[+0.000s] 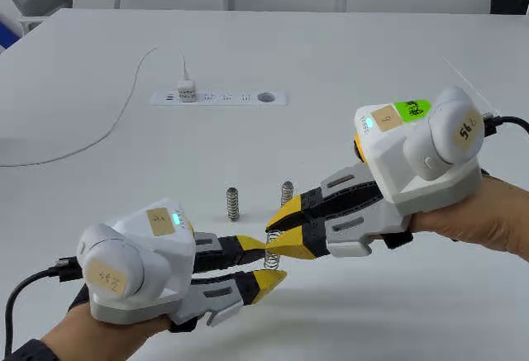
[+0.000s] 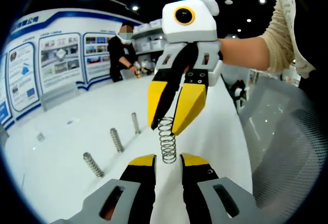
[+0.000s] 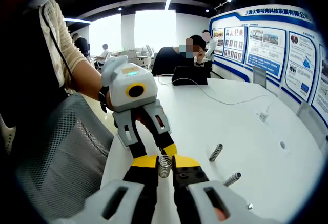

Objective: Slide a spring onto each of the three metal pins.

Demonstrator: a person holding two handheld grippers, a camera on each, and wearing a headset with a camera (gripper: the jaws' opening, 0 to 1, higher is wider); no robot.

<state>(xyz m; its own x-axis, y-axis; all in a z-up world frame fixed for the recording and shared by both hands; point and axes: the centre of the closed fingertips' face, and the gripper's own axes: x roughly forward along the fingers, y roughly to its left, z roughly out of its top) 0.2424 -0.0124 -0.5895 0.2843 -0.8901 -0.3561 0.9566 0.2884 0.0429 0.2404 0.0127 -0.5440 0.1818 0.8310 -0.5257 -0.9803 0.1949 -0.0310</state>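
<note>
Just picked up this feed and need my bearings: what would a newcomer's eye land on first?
The two grippers meet tip to tip over the white table: the right gripper pinches a spring whose free end reaches between the tips of the open left gripper. Beside them stands a row of three pins; the near pin and middle pin wear springs, and the far pin is bare.

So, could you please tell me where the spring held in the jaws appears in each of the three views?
Head view: the spring is low centre, where the left gripper and right gripper meet.
Left gripper view: spring at centre, gripped by the right gripper, its other end between this view's own jaws.
Right gripper view: spring low centre, pinched in this view's own jaws.
Shared landmark: the two sprung pins just beyond it.
</note>
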